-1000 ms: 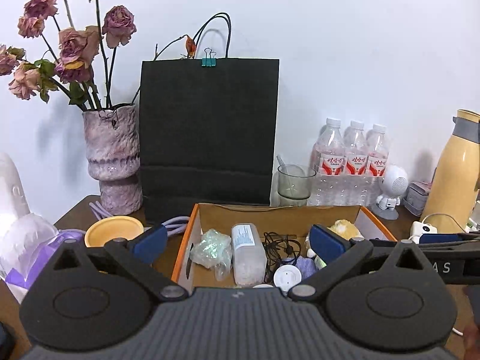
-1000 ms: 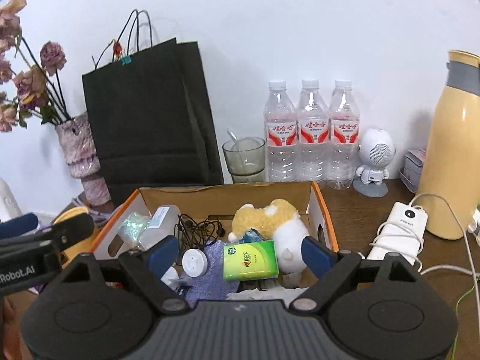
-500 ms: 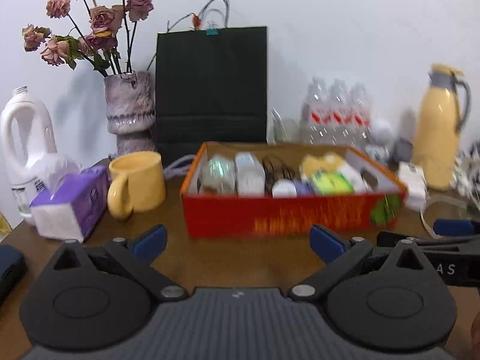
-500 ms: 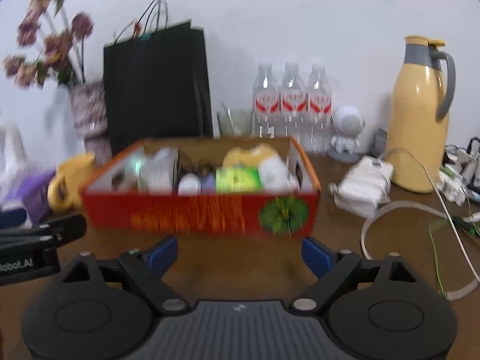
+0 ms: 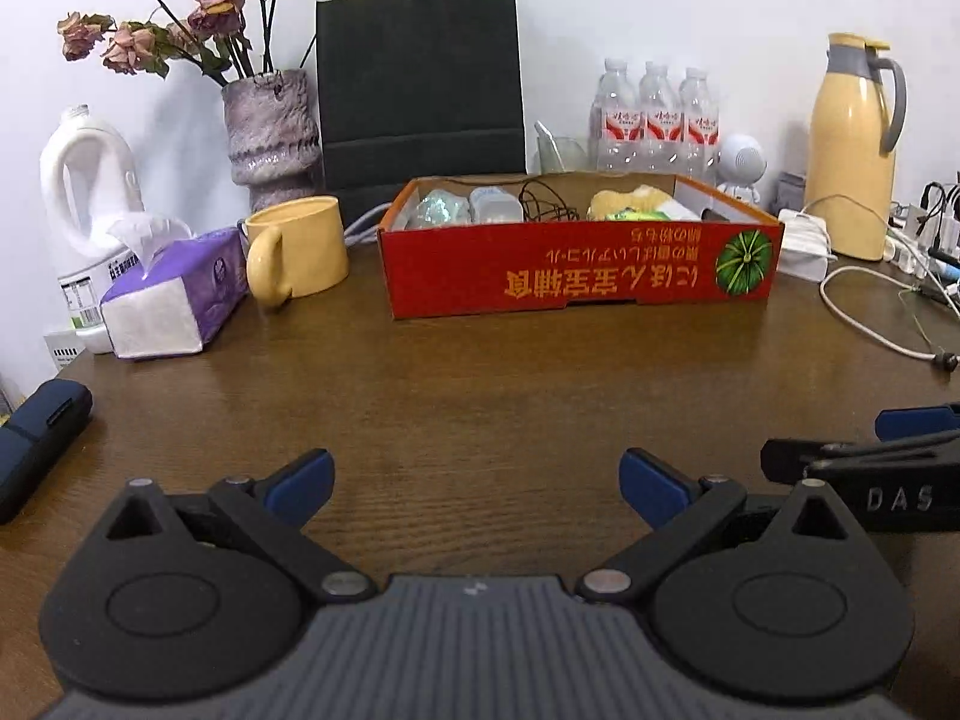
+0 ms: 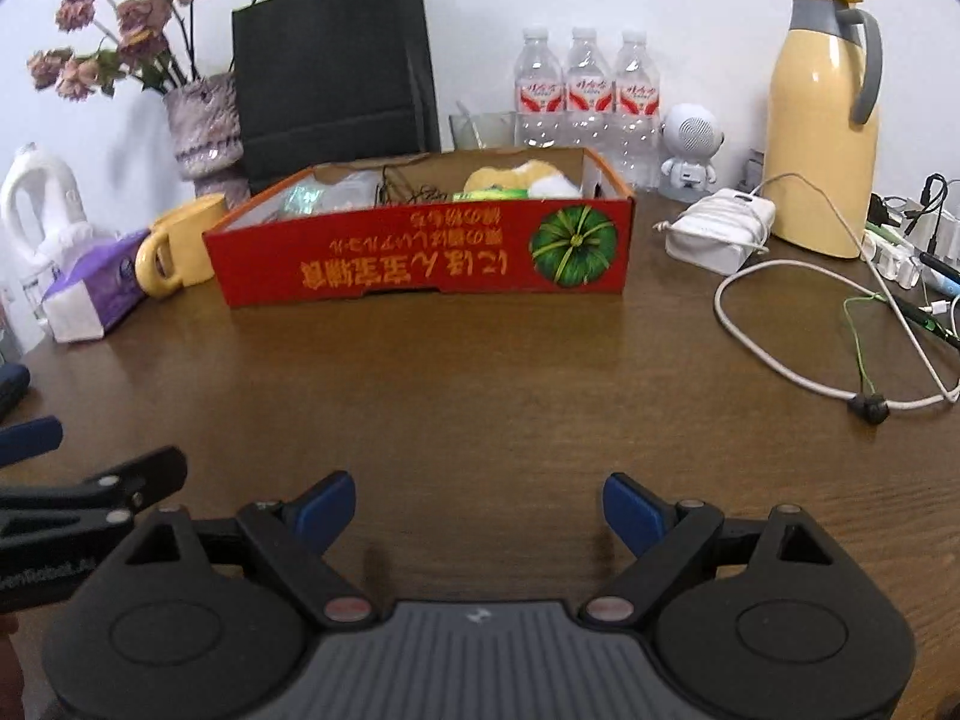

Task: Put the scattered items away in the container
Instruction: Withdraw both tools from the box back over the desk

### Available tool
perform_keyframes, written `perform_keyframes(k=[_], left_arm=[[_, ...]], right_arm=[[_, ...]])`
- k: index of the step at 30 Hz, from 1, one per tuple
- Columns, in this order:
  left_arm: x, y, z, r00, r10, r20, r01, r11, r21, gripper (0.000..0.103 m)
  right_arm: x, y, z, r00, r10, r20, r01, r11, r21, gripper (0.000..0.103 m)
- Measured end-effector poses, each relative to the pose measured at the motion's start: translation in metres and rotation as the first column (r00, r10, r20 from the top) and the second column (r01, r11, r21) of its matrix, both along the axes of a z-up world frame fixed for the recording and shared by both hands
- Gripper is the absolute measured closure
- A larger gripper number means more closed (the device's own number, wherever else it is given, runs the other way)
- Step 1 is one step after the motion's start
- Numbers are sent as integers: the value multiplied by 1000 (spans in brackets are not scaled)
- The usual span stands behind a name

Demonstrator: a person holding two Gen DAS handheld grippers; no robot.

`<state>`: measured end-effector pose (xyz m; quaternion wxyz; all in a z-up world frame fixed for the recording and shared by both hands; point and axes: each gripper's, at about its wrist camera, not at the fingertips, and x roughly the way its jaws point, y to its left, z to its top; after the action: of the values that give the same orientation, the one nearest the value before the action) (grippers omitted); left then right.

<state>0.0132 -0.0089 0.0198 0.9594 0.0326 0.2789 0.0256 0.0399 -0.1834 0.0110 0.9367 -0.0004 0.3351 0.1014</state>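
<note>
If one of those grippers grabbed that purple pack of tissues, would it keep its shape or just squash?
The purple tissue pack would probably squash: its wrapper looks like soft film, with rounded, slightly creased edges. It is likely light for its bulk, being paper. The loose tissue sticking out the top would likely flop or pull free if pinched alone.

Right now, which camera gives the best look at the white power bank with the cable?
The right wrist view: the white power bank lies fully visible beside the yellow jug. In the left wrist view it is smaller and partly hidden behind the red box.

Brown wooden table (image 5: 480, 372) carries a red box (image 5: 576, 267), yellow mug (image 5: 300, 249) (beside it), tissue pack (image 5: 174, 294).
</note>
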Motion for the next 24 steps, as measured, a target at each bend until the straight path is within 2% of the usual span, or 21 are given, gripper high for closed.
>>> perform_keyframes(k=[9,13,17,24], left_arm=[[-2,0,-9,999,1,-53,-1,1000,-2,0],[-1,0,-12,998,-1,-69,1,1000,8,0],[4,4,-17,993,2,-120,-5,1000,-23,0],[4,9,-19,991,8,-131,-17,998,-62,0]], right_arm=[[-3,9,-7,1000,4,-11,-5,998,-63,12],[-3,9,-8,1000,-8,-8,8,998,-68,7],[-2,8,-9,999,-35,-4,34,997,-71,2],[-3,6,-11,999,-46,-10,45,997,-68,0]])
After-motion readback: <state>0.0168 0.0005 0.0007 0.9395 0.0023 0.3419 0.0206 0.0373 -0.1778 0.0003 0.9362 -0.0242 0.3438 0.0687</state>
